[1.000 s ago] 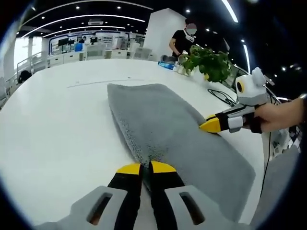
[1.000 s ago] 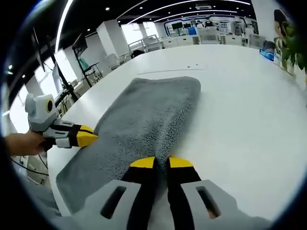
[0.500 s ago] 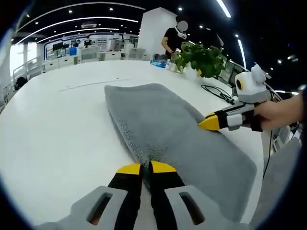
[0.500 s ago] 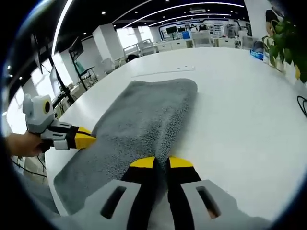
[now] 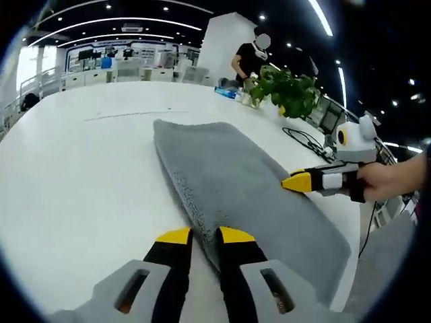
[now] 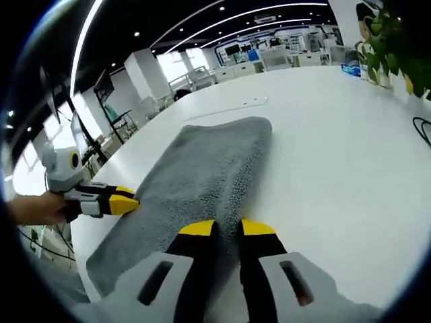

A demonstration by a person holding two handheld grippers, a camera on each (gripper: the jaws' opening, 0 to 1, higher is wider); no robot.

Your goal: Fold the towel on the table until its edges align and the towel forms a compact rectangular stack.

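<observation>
White table [image 5: 74,168] bearing a folded grey towel [image 5: 236,182] at centre. Left gripper [image 5: 200,236], at 6 o'clock, slightly parted over the towel's edge. Right gripper [image 6: 227,228], likewise slightly parted, at the opposite edge.

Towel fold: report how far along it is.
Done: the gray towel lies on the white table as a long doubled strip, its side edges roughly lined up. In hand: the left gripper and right gripper sit at opposite long edges, jaws slightly parted around the cloth, which lies flat. Left: folding the strip across its length to make a compact rectangle.
</observation>
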